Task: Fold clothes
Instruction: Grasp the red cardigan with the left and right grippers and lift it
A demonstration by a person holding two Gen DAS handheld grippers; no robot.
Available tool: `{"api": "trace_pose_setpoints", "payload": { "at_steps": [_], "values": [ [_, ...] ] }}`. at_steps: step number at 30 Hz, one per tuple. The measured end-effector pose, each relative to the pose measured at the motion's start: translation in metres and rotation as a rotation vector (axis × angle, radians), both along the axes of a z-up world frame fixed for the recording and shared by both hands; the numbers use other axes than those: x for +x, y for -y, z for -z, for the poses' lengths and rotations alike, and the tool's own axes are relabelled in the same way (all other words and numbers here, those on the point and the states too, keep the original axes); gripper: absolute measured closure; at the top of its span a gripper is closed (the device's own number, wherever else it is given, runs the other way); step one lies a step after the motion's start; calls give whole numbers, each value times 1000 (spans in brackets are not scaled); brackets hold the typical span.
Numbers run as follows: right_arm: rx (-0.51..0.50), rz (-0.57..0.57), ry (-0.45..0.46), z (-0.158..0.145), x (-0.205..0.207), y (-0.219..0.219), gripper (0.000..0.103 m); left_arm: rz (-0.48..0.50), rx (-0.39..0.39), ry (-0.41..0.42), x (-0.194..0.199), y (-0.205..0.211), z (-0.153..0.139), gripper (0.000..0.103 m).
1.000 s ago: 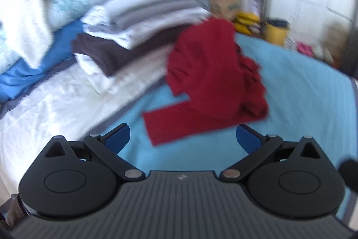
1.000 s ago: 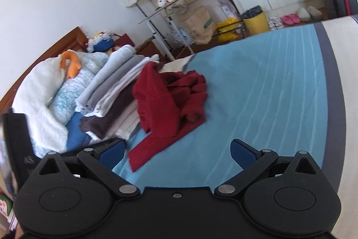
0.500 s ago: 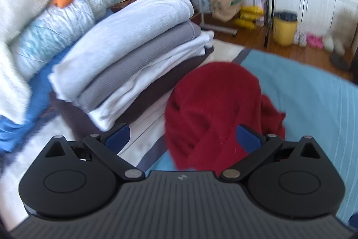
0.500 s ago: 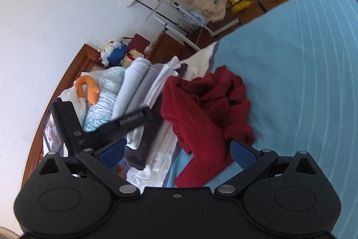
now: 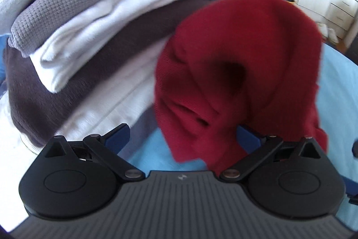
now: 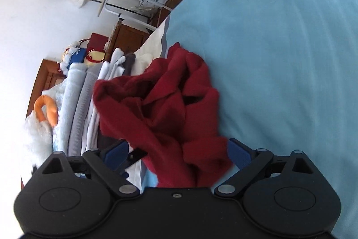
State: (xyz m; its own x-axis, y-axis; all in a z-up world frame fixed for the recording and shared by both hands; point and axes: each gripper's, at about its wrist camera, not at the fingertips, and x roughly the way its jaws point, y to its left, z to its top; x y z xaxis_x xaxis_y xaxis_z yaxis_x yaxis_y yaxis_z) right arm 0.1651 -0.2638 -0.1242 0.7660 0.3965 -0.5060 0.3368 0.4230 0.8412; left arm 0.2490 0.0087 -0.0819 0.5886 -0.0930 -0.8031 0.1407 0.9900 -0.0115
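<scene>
Left wrist view has my left gripper (image 5: 181, 138) spread wide at the crumpled red sweater (image 5: 237, 73) lying on the blue bedspread (image 6: 279, 48) beside the folded stack (image 5: 94, 21), my right gripper (image 6: 176, 152) likewise wide; I judge I'm reaching, next pinching an edge.

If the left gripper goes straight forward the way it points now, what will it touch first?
Most likely the red garment. It bunches directly ahead of the open left gripper and already overlaps one finger. The folded stack sits off to the side. Depth is unclear through the blur.
</scene>
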Motion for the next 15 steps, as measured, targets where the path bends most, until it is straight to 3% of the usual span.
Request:
{"api": "trace_pose_setpoints", "payload": {
  "at_steps": [4,6,7,9,11,13,15],
  "values": [
    [81,27,-20,15,37,0,3,-94,-182,14,12,-21,-1,3],
    [154,32,-32,23,56,1,1,-143,-289,3,18,-34,1,14],
    [151,37,-45,24,65,0,1,-155,-344,-13,21,-40,5,16],
    [46,35,-59,16,84,-7,2,-175,-426,-54,27,-48,14,26],
    [-90,27,-61,6,101,-16,16,-180,-470,-95,33,-50,25,31],
    [-170,-3,-29,4,116,-26,57,-178,-510,-113,35,-48,33,35],
    [-183,-32,-9,8,125,-31,74,-174,-574,-133,36,-46,40,37]
  ]
}}
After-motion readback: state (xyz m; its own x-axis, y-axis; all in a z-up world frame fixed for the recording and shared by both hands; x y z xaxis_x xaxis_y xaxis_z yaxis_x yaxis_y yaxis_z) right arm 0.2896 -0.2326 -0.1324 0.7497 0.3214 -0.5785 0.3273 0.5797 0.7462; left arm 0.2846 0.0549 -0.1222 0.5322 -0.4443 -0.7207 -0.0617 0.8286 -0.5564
